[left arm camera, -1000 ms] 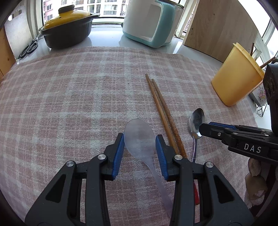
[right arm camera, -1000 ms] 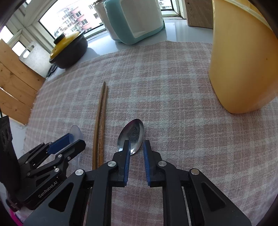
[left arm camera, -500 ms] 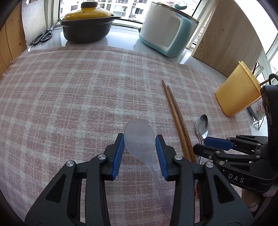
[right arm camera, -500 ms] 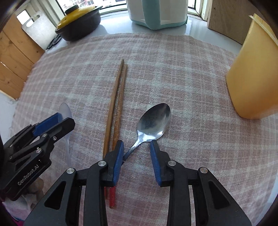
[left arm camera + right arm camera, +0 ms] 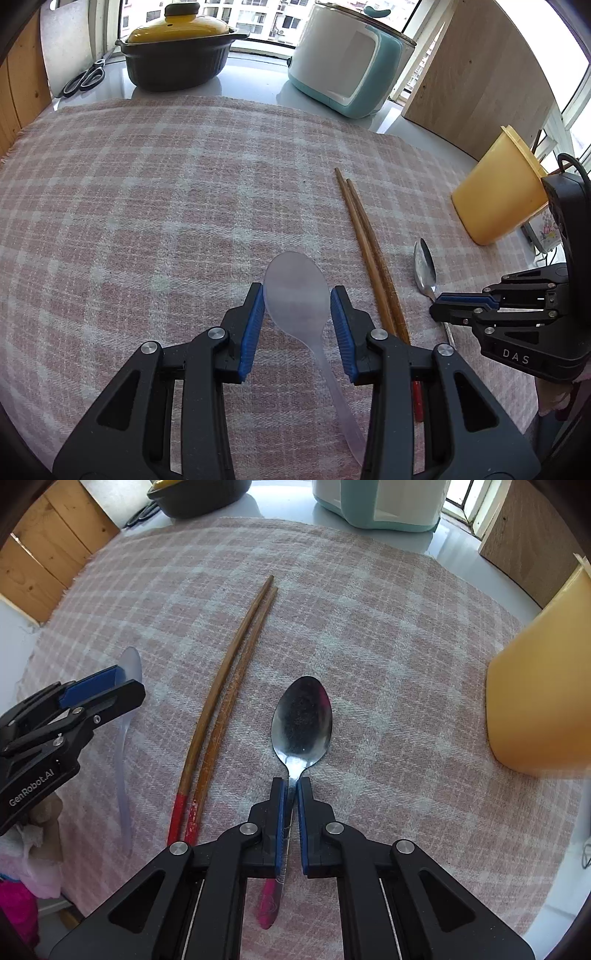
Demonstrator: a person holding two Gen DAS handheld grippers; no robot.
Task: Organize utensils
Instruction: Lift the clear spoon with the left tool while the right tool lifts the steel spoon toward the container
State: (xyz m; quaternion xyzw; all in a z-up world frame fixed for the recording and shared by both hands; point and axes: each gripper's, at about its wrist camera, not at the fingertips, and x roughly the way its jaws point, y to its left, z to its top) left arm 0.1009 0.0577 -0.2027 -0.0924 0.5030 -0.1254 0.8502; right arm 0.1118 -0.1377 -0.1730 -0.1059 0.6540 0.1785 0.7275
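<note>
The right gripper has its fingers drawn in on the neck of the metal spoon, just behind the bowl; the blue pads look to be touching the handle on both sides, so it reads as clamped, though the spoon lies flat on the checked cloth and is not lifted. The bowl sits straight ahead of the fingertips, and the pink end of the handle runs back under the gripper.

The left gripper has its fingers apart, one on each side of the translucent plastic spoon. The pads flank the bowl closely, but contact cannot be confirmed. Its handle trails back beneath the right-hand finger.

The chopsticks lie side by side on the cloth between the two grippers, untouched, just left of the right gripper's fingers, red ends nearest it. The yellow container stands well off to the right of those fingers and appears to be the likely place for the utensils, though that is a judgement.

As judged from this layout, the task is at an early stage: all three utensils are on the table, none put away. One grasp seems made, one is being set up, and lifting and placing each item remain.
</note>
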